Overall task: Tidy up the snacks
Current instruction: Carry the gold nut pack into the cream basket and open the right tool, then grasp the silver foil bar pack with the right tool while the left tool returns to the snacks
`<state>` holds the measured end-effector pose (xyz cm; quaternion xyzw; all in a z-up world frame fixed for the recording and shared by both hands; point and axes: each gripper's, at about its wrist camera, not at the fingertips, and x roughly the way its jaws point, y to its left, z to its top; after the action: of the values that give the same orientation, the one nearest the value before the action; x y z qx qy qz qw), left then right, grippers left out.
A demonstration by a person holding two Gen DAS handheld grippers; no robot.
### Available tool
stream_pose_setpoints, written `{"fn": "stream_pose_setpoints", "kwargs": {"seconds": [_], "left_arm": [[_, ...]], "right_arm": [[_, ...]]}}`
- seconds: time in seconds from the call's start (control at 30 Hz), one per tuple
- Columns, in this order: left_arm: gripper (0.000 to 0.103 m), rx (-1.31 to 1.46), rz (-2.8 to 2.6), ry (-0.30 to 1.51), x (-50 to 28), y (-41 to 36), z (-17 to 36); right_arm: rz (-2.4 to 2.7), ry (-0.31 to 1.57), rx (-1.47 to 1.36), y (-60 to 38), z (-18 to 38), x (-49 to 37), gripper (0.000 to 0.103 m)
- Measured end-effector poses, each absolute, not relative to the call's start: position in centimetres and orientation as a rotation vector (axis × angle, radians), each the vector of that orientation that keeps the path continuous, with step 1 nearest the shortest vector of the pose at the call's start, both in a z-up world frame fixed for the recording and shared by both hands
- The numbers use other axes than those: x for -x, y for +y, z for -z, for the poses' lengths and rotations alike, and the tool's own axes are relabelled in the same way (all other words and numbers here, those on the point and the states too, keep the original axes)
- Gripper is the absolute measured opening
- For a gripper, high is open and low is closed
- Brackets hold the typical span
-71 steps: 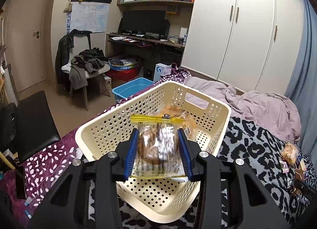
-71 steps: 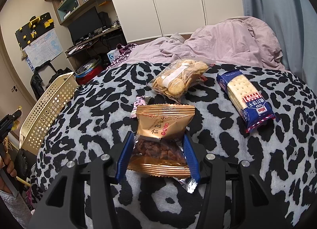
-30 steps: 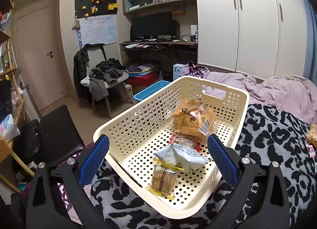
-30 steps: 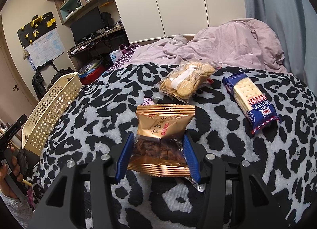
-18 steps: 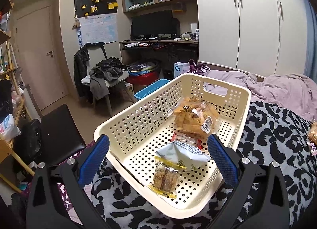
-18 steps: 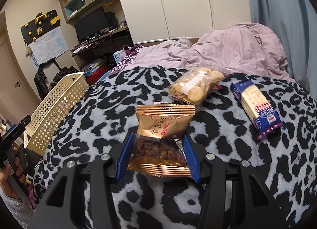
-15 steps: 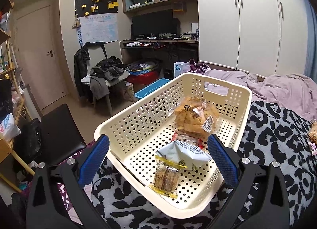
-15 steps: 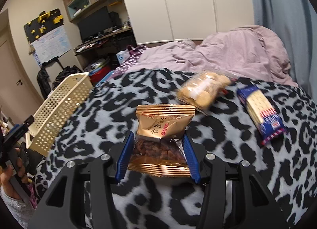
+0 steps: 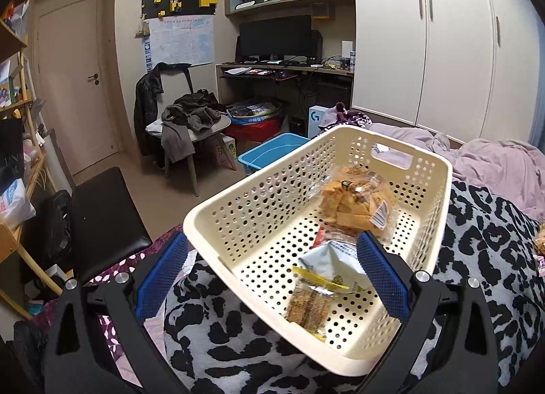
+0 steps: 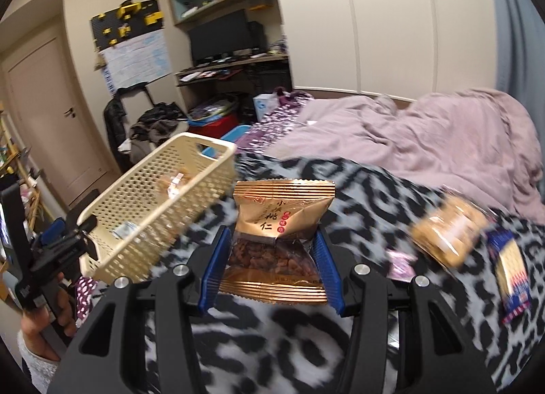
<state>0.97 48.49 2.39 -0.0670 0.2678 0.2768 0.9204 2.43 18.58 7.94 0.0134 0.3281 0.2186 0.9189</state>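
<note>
A cream perforated basket point(image 9: 259, 220) point(image 10: 153, 203) rests on the leopard-print blanket. Inside it lie a clear bag of crackers point(image 9: 357, 203), a pale foil packet point(image 9: 332, 266) and a yellow-edged clear snack pack point(image 9: 308, 303). My left gripper point(image 9: 272, 274) hangs open over the basket's near end with nothing between its fingers. My right gripper point(image 10: 270, 268) is shut on a gold walnut snack packet point(image 10: 279, 220), held above the blanket right of the basket. A biscuit bag point(image 10: 446, 235) and a blue cracker pack point(image 10: 511, 274) lie at the right, blurred.
A small pink wrapper point(image 10: 400, 266) sits on the blanket near the biscuit bag. A pink duvet point(image 10: 425, 141) is heaped behind. On the floor beyond the bed stand a blue tub point(image 9: 272, 152), a chair with clothes point(image 9: 187, 121) and a black stool point(image 9: 102, 206). A hand point(image 10: 51, 312) holds the left gripper.
The left gripper let the yellow-edged pack drop into the basket, opened wide and eased back. The right gripper has lifted the gold packet and swung left toward the basket.
</note>
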Motion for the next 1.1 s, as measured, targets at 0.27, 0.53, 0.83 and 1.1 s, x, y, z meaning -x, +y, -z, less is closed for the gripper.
{"fn": "stream_pose_setpoints", "kwargs": {"seconds": [0.27,0.53,0.83,1.1], "left_arm": [[0.101,0.163,-0.585,0.545,-0.3,49.9,-2.0],[0.101,0.197,-0.61,0.544,0.4,51.6,-1.8],[0.101,0.215,-0.602,0.552,0.3,52.2,-1.4],[0.101,0.226,-0.588,0.556,0.3,52.2,-1.1]], "right_arm": [[-0.594,0.674,0.009,26.3,-9.5,-4.1,0.05],[-0.701,0.694,0.05,33.0,-9.5,-4.3,0.05],[-0.756,0.742,0.022,36.2,-8.2,-5.9,0.051],[-0.742,0.745,0.002,34.7,-7.6,-5.9,0.051]]}}
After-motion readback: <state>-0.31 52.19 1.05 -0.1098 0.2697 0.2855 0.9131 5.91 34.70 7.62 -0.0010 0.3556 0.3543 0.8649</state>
